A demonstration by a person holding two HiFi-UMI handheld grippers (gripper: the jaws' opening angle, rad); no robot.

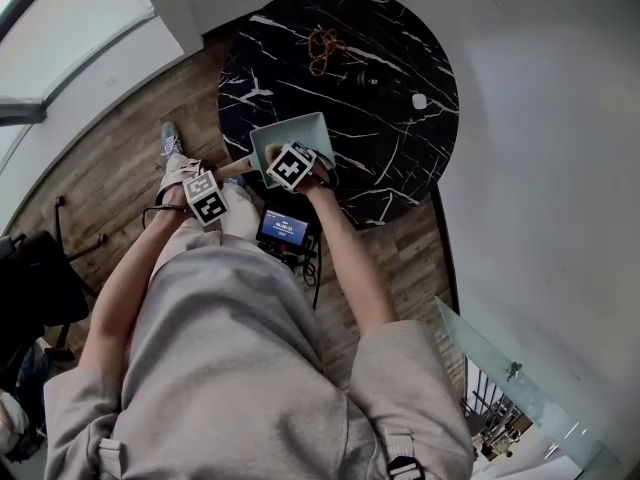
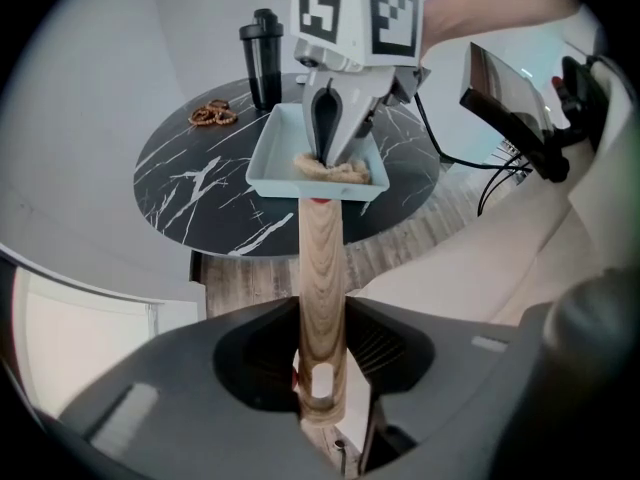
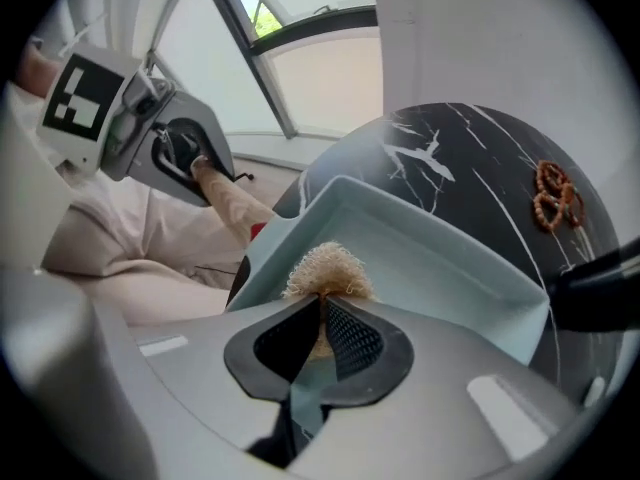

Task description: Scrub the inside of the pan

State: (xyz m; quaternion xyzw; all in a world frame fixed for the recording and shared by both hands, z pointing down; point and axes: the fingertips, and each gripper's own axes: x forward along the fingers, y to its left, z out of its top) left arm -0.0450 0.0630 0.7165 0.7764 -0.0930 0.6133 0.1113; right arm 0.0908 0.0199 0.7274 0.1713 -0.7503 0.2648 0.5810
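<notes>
Over the square pale-blue pan (image 3: 450, 258), right tongs (image 3: 322, 303) pinch a scrubber (image 3: 325, 266); left tongs (image 2: 322, 318) clamp its handle (image 2: 322, 253).

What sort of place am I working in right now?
Probably a living or lounge corner, not a kitchen: a round black white-veined marble table, wood-plank floor and a big slanted window, with no sink in view.

Soft, even daylight enters from the window (image 3: 300, 68) at far left. Shadows are faint. Both gripper views show fisheye curvature, dark vignetted corners and a blurred near foreground.
</notes>
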